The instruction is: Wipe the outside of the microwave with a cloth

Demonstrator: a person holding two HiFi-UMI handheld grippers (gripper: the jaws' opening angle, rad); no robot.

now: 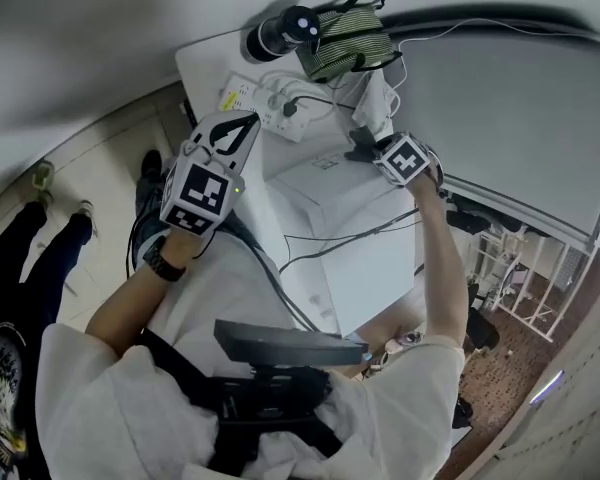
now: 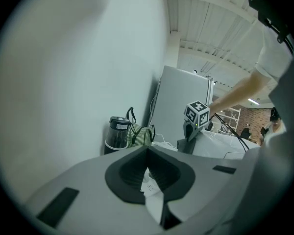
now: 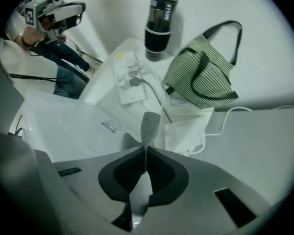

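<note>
Grey cloth was pinched tight in the right hand-held gripper, its tip over the back edge of the white microwave, while the left hand-held gripper was closed on nothing, off to the side. I think the top was being wiped and the sides and door were maybe left. The box looked smooth and plain, with a striped bag and a dark cup behind it on the counter.

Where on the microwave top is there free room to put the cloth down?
The microwave top is bare around its small label. Behind it is crowded: power strip with plugs, striped bag, black cup, white bag.
</note>
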